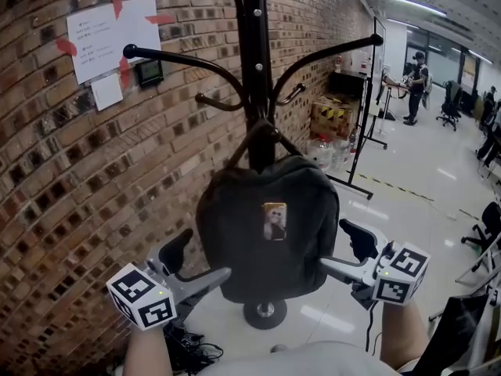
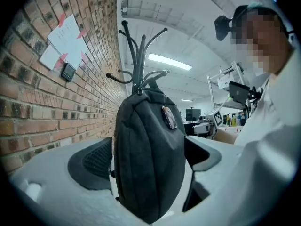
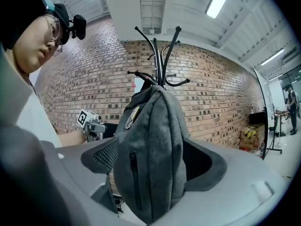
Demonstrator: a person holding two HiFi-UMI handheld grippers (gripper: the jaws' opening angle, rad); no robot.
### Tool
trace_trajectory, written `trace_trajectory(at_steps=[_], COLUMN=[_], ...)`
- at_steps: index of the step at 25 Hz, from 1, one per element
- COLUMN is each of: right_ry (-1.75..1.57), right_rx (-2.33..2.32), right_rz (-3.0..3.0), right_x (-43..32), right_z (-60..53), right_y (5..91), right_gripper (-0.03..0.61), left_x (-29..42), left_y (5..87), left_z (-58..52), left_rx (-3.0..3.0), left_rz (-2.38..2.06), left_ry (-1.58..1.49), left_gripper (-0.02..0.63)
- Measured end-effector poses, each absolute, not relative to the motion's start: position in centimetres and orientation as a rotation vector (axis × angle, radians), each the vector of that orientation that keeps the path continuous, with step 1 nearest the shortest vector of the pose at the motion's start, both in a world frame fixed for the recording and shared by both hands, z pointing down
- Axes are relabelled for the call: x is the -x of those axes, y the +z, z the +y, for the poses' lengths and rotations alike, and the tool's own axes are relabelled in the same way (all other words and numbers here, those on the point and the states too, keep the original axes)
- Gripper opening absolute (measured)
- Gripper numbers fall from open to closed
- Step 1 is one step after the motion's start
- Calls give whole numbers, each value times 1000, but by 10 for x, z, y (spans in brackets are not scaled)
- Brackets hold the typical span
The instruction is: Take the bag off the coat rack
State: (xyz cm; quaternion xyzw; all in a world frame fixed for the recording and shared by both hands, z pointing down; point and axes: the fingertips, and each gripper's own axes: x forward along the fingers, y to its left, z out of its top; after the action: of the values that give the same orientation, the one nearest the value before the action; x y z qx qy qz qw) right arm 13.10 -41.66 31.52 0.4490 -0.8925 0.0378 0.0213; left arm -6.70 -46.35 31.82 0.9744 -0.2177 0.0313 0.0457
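Two hand-held grippers, open, flank the bag on the coat rack.

The dark grey bag (image 1: pixel 266 241) hangs by its top loop from the black coat rack (image 1: pixel 256 69), against the pole and clear of the floor (image 1: pixel 438 194), with a small patch (image 1: pixel 275 221) on its front. The left hand-held gripper (image 1: pixel 202 257) is at the bag's lower left edge and the right hand-held gripper (image 1: pixel 338 245) at its lower right. In each gripper view the jaws stand wide apart with the bag's side in the gap, and neither pair is clamped on the fabric. A brick wall (image 1: pixel 78 171) with taped papers (image 1: pixel 109 37) stands to the left.
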Motion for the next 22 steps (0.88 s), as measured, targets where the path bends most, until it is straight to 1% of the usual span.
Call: trace_trajectory(at_steps=[2, 5, 12, 13, 15, 19, 22], right_ry=[95, 70, 56, 57, 74, 186, 201], right_rx=[-1356, -1285, -1251, -1262, -1269, -1224, -1226], right_rz=[-2786, -2824, -2849, -2845, -2847, -2900, -2902], right_x=[-131, -126, -127, -129, -133, -131, -131], right_z=[-426, -438, -455, -457, -461, -466, -466], right_y=[311, 305, 307, 307, 309, 315, 315], right_gripper=[436, 455, 468, 482, 536, 532, 512], left_x=[60, 50, 37, 36, 34, 35, 33], left_y=[314, 312, 316, 316, 317, 317, 316], left_z=[-472, -485, -496, -496, -497, -498, -498], left_rx=[-2975, -2965, -2951, -2950, -2946, -2935, -2926], left_rz=[-603, -561, -499, -488, -478, -482, -494], left_ry=[94, 77, 67, 67, 66, 51, 52], left_gripper=[495, 497, 497, 496, 495, 492, 478])
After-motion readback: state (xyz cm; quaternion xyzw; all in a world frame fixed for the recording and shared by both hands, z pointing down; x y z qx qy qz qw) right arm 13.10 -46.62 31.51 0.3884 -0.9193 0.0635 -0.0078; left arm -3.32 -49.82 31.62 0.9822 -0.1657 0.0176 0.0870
